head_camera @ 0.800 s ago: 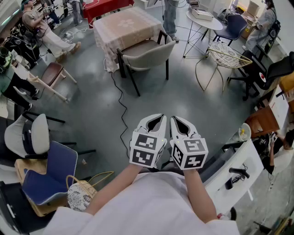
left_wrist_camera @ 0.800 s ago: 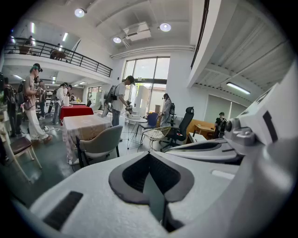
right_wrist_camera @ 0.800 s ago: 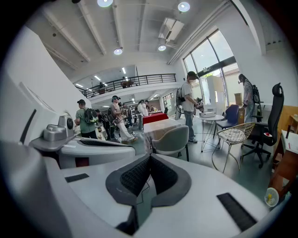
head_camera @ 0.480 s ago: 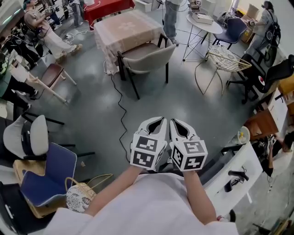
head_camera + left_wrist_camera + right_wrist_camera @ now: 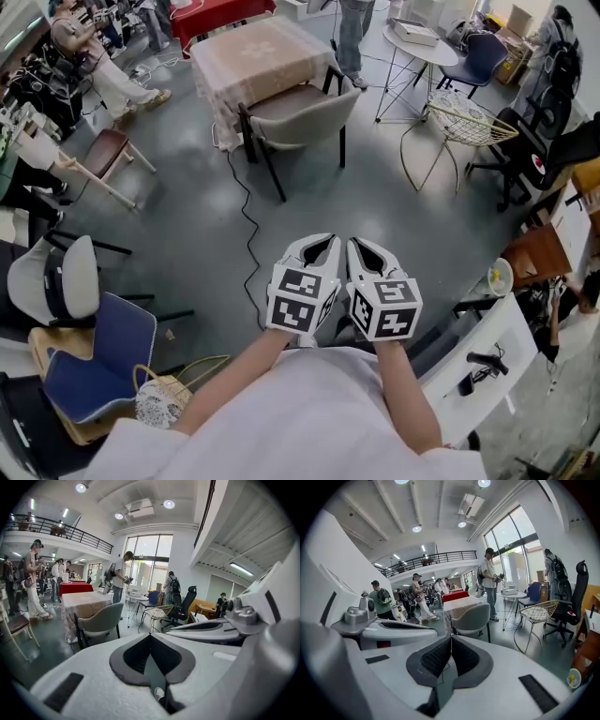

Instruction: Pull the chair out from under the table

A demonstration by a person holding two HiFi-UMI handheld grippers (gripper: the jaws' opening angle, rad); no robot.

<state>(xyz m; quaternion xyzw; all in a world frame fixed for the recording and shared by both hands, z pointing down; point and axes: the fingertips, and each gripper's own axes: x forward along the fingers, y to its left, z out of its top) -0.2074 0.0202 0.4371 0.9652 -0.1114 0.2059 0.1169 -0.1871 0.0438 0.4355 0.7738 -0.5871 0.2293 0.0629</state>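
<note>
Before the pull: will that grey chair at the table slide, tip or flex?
The chair probably moves as one stiff piece: padded shell on a black frame. Its thin legs should slide on the smooth floor, though a high pull may rock it. The cable running near its legs might snag.

Grey polished floor (image 5: 187,225) fills the middle of the head view, and a black cable (image 5: 247,234) snakes down it. Upper right, there's a round white table (image 5: 417,39) and a wire-frame chair (image 5: 461,114); far right, a black office chair (image 5: 530,155). Lower left, a blue seat (image 5: 98,361) sits beside a woven bag (image 5: 167,401). Over in the left gripper view, tall windows (image 5: 149,557) glow at centre, a railed balcony (image 5: 56,529) runs upper left, and round ceiling lights (image 5: 169,504) shine up top.
</note>
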